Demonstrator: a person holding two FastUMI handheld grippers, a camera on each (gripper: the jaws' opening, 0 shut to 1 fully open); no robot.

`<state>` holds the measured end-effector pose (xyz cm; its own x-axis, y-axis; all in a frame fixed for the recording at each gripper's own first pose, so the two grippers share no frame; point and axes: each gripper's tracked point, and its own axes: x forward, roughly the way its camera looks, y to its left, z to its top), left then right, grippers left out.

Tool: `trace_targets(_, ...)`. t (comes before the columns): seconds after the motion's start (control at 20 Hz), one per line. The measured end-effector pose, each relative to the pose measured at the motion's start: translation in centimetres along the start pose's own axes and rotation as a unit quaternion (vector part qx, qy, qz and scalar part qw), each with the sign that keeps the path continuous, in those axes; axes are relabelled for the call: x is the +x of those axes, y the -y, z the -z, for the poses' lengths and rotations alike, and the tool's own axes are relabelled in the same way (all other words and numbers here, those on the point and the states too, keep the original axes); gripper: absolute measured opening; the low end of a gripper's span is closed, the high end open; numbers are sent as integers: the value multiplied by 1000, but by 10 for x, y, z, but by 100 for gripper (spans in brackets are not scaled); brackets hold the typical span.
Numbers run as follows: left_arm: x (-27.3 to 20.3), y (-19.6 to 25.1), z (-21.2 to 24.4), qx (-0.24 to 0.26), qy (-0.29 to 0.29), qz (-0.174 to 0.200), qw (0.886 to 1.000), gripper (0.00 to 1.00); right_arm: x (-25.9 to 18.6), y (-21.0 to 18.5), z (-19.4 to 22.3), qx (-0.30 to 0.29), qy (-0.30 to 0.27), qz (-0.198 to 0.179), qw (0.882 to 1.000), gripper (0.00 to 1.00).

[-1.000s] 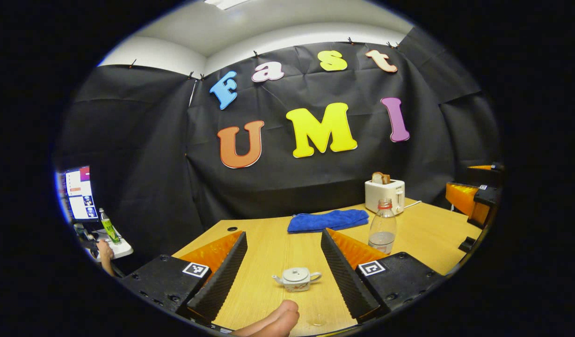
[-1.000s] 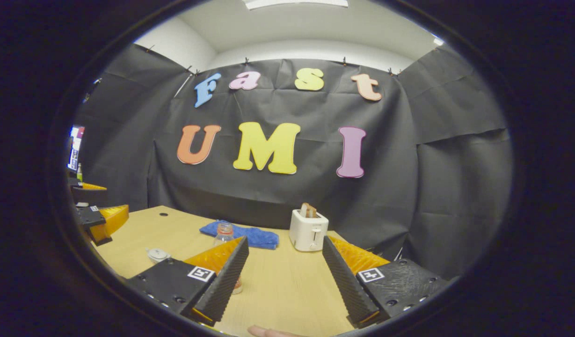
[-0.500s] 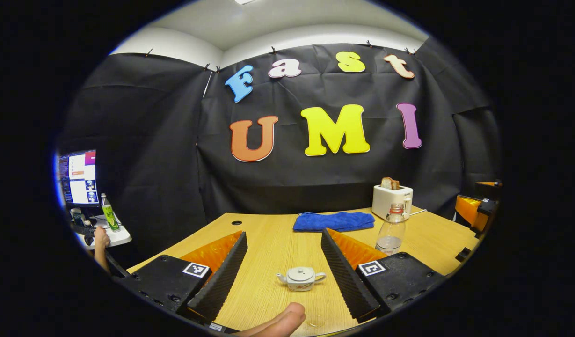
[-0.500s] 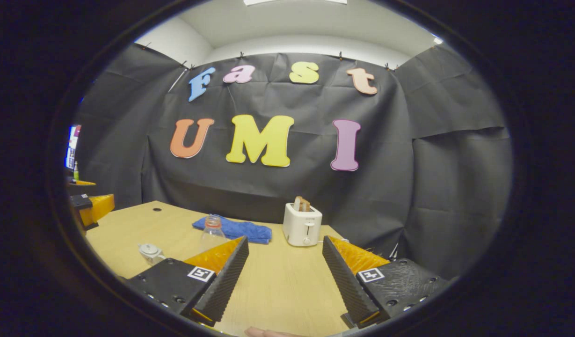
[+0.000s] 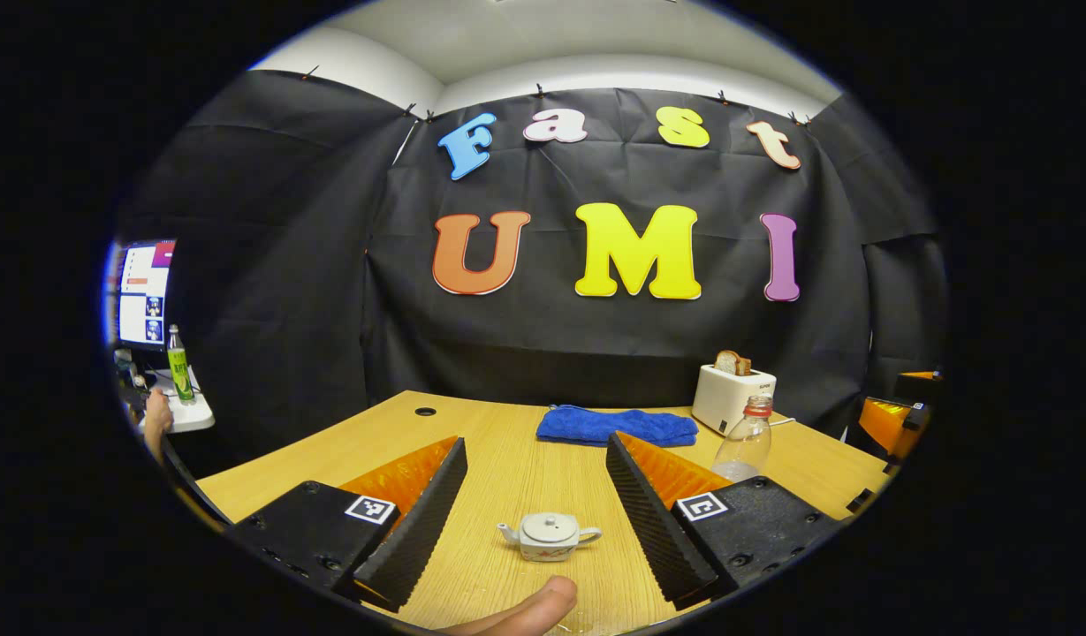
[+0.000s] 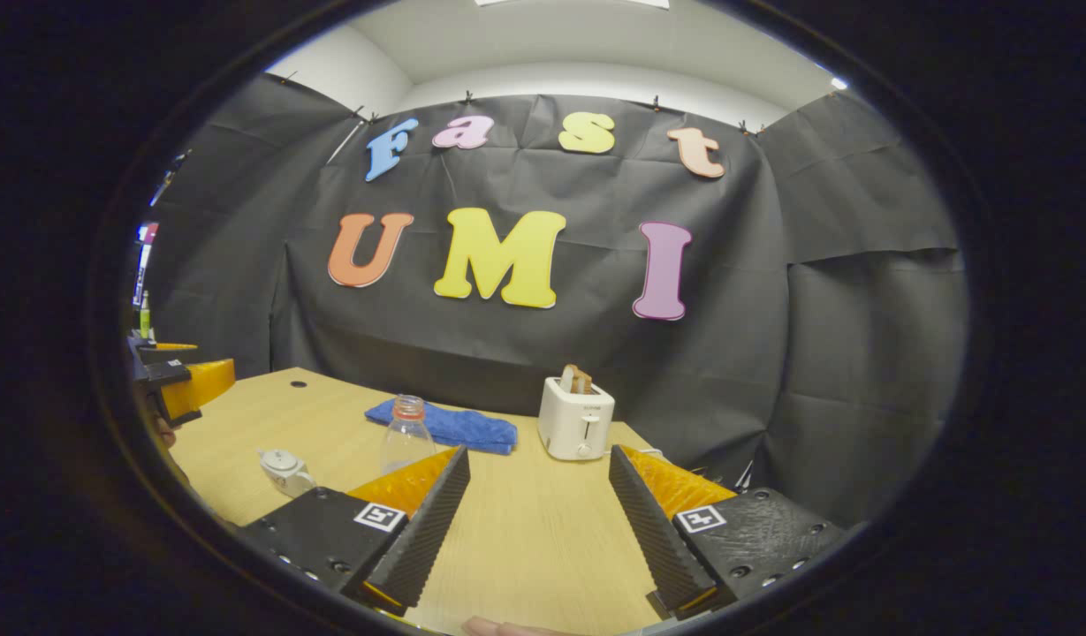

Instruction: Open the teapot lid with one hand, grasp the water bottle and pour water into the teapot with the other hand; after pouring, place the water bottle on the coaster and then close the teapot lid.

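Note:
A small white teapot [image 5: 547, 536] stands on the wooden table [image 5: 507, 459] with its lid on, low between the fingers of my left gripper [image 5: 535, 440], which is open and holds nothing. A clear water bottle [image 5: 744, 442] with a red neck ring stands upright to the right, partly behind that gripper's right finger. My right gripper [image 6: 539, 452] is open over bare table. In the right gripper view the bottle [image 6: 406, 437] stands just beyond the left finger, the teapot [image 6: 284, 468] farther left.
A white toaster [image 5: 732, 397] with bread and a blue towel [image 5: 618, 426] lie at the table's back. The other gripper [image 5: 896, 415] shows at the far right edge. A monitor [image 5: 140, 296], a green bottle [image 5: 180, 367] and a person's hand [image 5: 158, 415] are off to the left.
Both views have shifted slightly. In the left gripper view the teapot sits a little farther left. In the right gripper view the bottle has come out from behind the left finger. Both grippers stay open.

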<state>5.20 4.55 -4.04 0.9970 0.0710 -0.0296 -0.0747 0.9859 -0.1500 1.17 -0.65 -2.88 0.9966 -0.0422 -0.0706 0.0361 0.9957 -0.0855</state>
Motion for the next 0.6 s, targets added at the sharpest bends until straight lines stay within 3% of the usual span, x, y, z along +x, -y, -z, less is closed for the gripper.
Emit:
trace_targets(0.3, 45, -3, 55, -14, -35, 9, 999, 98, 4, -4, 5, -12, -3, 1, 1000, 95)
trace_targets(0.6, 56, 23, 88, 1, -63, 42, 997, 95, 8, -9, 12, -15, -14, -2, 1000, 95)
